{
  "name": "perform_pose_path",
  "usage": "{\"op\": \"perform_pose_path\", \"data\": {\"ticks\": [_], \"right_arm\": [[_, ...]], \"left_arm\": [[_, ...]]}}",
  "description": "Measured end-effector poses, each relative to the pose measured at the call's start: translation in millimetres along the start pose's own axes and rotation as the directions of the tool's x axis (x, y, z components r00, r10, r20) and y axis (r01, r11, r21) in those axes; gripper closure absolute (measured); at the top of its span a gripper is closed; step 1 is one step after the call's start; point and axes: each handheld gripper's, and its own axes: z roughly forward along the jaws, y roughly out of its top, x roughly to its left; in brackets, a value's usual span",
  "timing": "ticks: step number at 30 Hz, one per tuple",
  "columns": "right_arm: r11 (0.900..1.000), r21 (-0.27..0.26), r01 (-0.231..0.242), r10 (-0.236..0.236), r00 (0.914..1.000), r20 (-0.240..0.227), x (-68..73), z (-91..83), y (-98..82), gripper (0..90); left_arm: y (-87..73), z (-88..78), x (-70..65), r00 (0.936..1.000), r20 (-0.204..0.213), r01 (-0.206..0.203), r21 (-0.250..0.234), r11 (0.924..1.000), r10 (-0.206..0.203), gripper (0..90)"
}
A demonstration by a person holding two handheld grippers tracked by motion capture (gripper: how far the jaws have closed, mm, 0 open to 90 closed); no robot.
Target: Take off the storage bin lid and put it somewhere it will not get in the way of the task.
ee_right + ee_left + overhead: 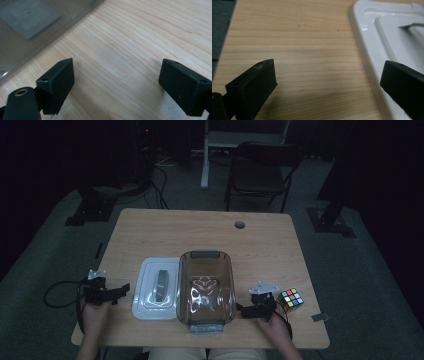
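Observation:
A clear grey plastic container (206, 287) stands empty at the middle of the wooden table (150, 230). Its white lid (155, 290) with a grey handle lies flat just to its left. My left gripper (122, 292) rests low at the table's left, pointing at the lid. In the left gripper view, this gripper (329, 75) is open, with bare wood between the jaws and the lid's edge (382, 32) beside the right jaw. My right gripper (244, 310) sits right of the container and is open (117, 75) over bare wood, with the container wall (37, 25) at upper left. A colourful puzzle cube (290, 299) lies behind the right gripper.
A round cable hole (240, 225) sits near the table's far edge. A dark folding chair (260, 170) and a white stand stand beyond the table on grey carpet. A black cable loop (57, 295) hangs off the left edge. A small grey tab (320, 317) lies at the table's right edge.

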Motion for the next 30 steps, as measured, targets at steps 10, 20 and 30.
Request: {"op": "perform_pose_path", "data": {"ticks": [10,20,30], "right_arm": [[1.0,0.0,-0.002,0.002,1.0,0.002,-0.2,0.0,0.0,12.6],[1.0,0.0,-0.002,0.002,1.0,0.002,-0.2,0.0,0.0,12.6],[1.0,0.001,-0.015,0.015,0.9998,0.012,0.0,0.2,0.3,12.6]], "left_arm": [[-10.2,4.6,3.5,0.9998,0.002,0.018,0.003,0.9998,-0.018,1.3],[-14.8,10.6,-9.7,0.9882,-0.101,-0.113,0.027,0.9932,0.115,1.4],[-13.2,12.9,-12.5,0.9878,-0.127,-0.088,0.024,0.9958,0.09,1.3]]}}
